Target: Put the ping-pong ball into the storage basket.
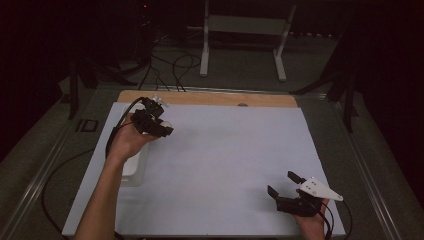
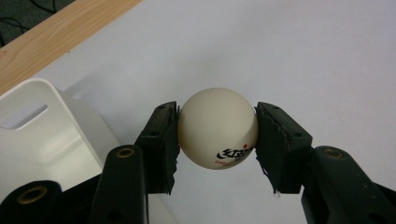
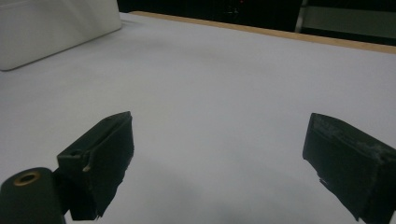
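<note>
Ball [image 2: 217, 128] between left gripper [image 2: 217, 140] jaws, above the mat [image 1: 225, 165], just right of bin [image 1: 134, 165]; right gripper [image 1: 284, 184] well apart, near right corner.

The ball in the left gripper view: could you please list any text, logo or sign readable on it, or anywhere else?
Ball, black brush-style logo characters: too stylised and cut off to read.
Ball, small red star beside the logo: a sign, no words.
Ball, faint red print below the logo: too small to read.
Elsewhere: nothing readable.

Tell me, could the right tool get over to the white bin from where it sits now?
Probably yes. The right tool stands open and empty at the near right, and the white sheet between it and the white bin is bare. The left forearm lies beside the bin and may crowd it.
</note>
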{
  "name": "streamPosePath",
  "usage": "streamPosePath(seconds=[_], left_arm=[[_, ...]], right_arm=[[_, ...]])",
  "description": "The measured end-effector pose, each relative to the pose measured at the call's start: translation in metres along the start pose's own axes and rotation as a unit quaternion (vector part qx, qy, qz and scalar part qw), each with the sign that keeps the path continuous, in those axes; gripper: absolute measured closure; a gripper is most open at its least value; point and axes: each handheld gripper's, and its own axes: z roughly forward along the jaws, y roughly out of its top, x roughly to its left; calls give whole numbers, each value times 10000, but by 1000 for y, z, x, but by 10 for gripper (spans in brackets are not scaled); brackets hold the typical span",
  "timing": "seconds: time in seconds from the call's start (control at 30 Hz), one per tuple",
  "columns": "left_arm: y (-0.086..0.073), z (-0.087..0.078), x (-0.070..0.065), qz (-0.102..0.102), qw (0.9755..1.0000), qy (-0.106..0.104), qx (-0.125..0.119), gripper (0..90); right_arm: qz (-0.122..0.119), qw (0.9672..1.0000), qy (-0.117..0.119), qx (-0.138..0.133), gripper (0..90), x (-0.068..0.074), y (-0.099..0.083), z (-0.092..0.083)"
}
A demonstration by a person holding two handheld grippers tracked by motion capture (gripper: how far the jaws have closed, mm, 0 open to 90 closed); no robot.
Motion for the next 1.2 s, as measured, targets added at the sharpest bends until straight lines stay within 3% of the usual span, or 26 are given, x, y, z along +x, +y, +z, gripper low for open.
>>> streamPosePath(seconds=[1.2], left_arm=[[-10,-13,14,-155,9998,156,-24,512]], right_arm=[[-15,10000,-13,2,84,1,0,0]])
